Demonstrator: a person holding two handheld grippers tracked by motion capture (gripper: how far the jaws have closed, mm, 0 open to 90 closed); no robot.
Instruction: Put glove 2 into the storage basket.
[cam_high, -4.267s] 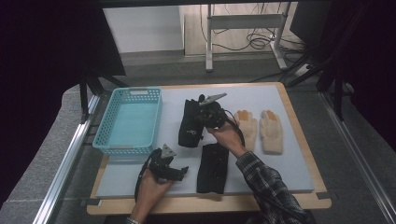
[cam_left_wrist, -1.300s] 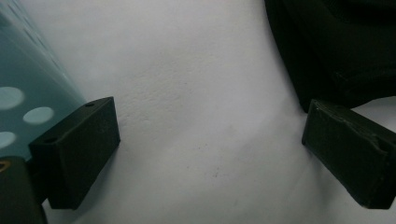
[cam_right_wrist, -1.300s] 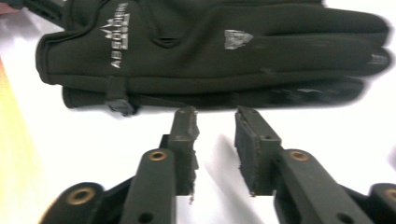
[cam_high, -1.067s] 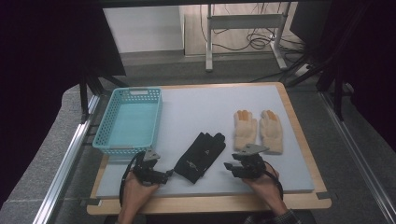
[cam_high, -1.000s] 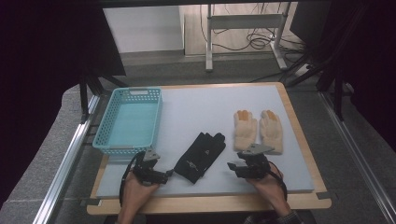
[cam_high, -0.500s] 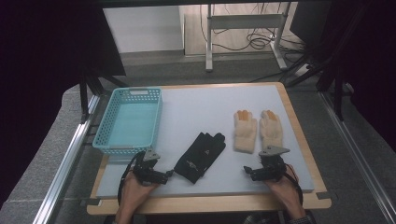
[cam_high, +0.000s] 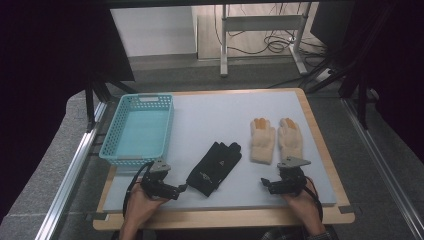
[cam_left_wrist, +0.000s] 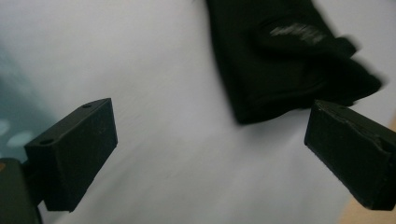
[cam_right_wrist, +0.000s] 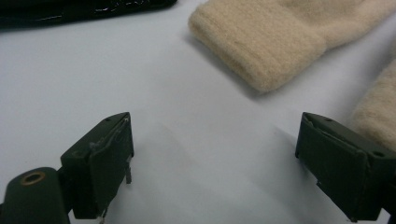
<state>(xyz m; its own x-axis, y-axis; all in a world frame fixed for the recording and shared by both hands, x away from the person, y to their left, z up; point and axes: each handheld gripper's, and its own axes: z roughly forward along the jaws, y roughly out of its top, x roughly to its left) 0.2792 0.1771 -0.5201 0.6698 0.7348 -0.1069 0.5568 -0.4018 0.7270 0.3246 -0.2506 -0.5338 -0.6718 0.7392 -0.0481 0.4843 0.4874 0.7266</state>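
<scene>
High view: left gripper (cam_high: 181, 189) at near bench (cam_high: 210, 112) edge, jaws apart, empty, just left of black gloves (cam_high: 215, 167) lying mid-bench; right gripper (cam_high: 265, 183) also spread and empty, just short of cream gloves' (cam_high: 276, 139) cuffs; teal basket (cam_high: 138, 129) at far left.

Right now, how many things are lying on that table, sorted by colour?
Cream gloves: 2
Black gloves: 1 stack; I cannot tell whether it is one glove or a pair
Turquoise basket: 1
Total: 4 items, counting the black stack as one
</scene>
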